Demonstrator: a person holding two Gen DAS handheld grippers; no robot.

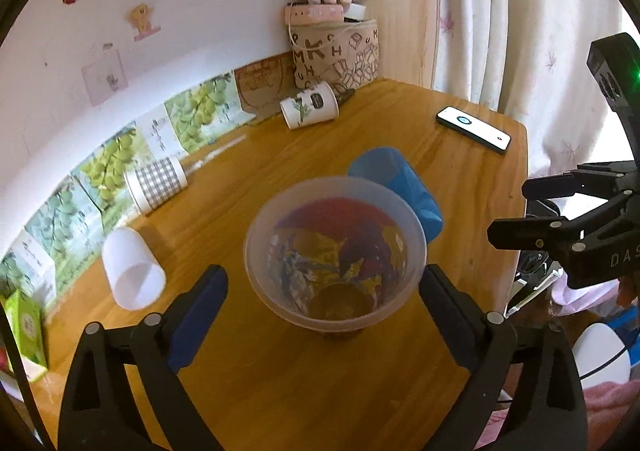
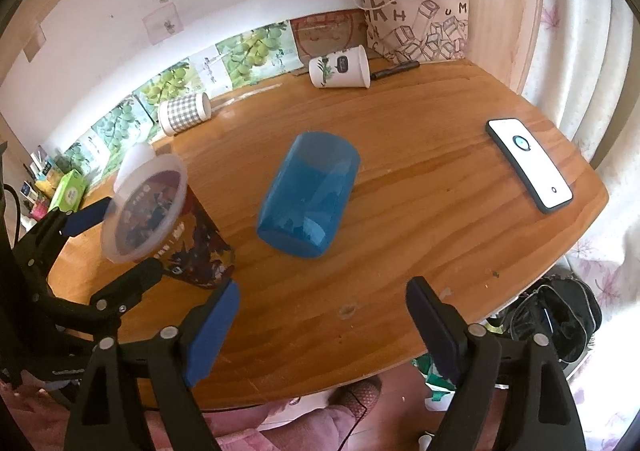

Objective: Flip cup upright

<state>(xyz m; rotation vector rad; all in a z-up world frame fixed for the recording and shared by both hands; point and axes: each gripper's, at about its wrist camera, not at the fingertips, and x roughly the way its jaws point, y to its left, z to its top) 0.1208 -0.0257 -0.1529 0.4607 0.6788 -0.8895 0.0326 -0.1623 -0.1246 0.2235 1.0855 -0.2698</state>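
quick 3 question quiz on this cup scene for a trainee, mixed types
1. True or false: the blue cup stands upright.
2. Which cup stands between the left gripper fingers? A) printed cup B) checked cup C) white cup
3. Fill in: the phone lies screen-____ on the table.

Key
1. False: it lies on its side.
2. A: upright, mouth up, fingers apart from its sides.
3. up

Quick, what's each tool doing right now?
Left tool: open, fingers either side of the printed cup, not squeezing it.
Right tool: open, holding nothing.
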